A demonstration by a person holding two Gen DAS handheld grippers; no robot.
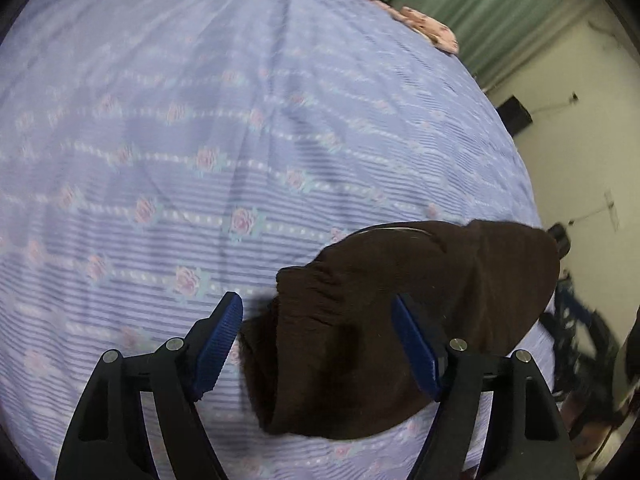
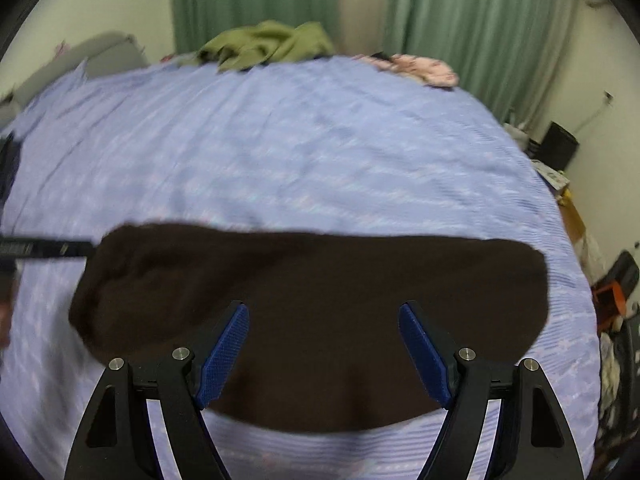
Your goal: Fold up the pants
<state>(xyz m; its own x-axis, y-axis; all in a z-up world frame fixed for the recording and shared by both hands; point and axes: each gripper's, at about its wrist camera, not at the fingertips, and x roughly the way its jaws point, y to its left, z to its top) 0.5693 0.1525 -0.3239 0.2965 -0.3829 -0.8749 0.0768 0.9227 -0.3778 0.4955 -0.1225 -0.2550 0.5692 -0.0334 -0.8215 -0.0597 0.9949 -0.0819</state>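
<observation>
Dark brown pants (image 2: 312, 304) lie flat across a bed under a lilac flowered sheet (image 2: 280, 152), stretched left to right in the right wrist view. My right gripper (image 2: 324, 312) hovers over their middle, open, with nothing pressed between the blue pads. In the left wrist view one gathered end of the pants (image 1: 400, 320) lies near the bed's right edge. My left gripper (image 1: 318, 304) stands open above that end, its pads apart from the cloth. The other hand's black tool (image 2: 44, 248) shows at the left edge of the right wrist view.
A crumpled olive green garment (image 2: 268, 46) and a pink flowered cloth (image 2: 424, 68) lie at the bed's far edge. Green curtains (image 2: 460, 12) hang behind. Clutter and a black box (image 2: 558, 146) stand off the bed's right side.
</observation>
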